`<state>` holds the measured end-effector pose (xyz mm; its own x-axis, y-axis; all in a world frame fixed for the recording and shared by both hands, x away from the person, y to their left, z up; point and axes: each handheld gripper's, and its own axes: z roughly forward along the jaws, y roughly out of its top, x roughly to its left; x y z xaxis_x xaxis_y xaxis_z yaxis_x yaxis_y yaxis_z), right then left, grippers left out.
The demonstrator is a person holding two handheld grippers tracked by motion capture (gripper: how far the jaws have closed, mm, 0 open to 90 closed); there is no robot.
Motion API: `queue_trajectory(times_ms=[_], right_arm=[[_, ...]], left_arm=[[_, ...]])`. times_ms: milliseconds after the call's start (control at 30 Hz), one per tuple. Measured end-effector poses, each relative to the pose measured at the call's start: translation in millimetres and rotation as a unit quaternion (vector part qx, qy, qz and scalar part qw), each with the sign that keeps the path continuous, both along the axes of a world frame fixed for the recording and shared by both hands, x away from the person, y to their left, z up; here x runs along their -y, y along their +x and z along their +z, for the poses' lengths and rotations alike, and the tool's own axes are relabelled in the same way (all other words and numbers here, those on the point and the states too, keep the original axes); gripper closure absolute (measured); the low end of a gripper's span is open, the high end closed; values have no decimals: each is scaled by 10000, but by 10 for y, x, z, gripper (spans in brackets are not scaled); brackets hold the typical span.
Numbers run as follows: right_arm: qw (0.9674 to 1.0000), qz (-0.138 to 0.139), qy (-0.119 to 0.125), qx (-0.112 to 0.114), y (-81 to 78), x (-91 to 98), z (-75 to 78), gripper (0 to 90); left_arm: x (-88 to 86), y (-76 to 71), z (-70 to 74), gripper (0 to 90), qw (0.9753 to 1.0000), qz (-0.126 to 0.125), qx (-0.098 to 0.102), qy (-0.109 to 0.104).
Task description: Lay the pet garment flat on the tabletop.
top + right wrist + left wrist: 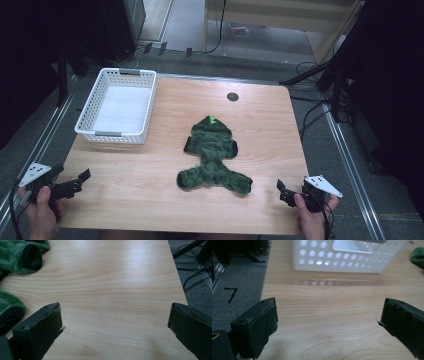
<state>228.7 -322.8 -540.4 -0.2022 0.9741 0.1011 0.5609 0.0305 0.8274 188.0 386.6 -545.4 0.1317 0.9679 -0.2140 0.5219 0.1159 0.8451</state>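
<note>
The wooden surface (150, 165) carries a white basket (87, 107) at its far left; a green fleece garment (212, 155) lies flat mid-surface (hood away from the person); the left gripper (82, 180) and right gripper (281, 189) wait at the near corners — jaws wide apart, holding nothing.

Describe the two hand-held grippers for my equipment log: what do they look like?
Both are black. The left gripper and the right gripper each carry a pale grey three-cornered plate with small dark dots, and a dark cable trails from each. Close up, the jaws are blocky, faced with black pads frayed at the edges. No sleeves show at the hands.
</note>
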Motion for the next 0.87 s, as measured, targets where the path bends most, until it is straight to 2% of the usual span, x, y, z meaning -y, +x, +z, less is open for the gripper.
queue_trajectory(times_ms=[167, 300, 367, 467, 633, 867], right_arm=[[10000, -36, -10, -32, -8, 37, -28, 0], [10000, -15, 31, -24, -23, 56, -53, 0], [10000, -30, 81, 41, -20, 54, -51, 0], [9999, -43, 87, 81, -9, 49, -59, 0], [9996, -97, 251, 73, 7, 73, -66, 0], [9998, -50, 181, -6, 25, 56, -74, 0]], left_arm=[[-55, -3, -15, 12, 10000, -21, 23, -39], [24, 36, -55, 12, 9997, -88, -28, 221], [46, 47, -68, 12, 9995, -105, -17, 281], [45, 51, -76, 12, 9997, -102, 18, 241], [4, 62, -83, 12, 10000, -52, -15, 16], [10, 74, -82, 13, 9999, -110, -27, 42]])
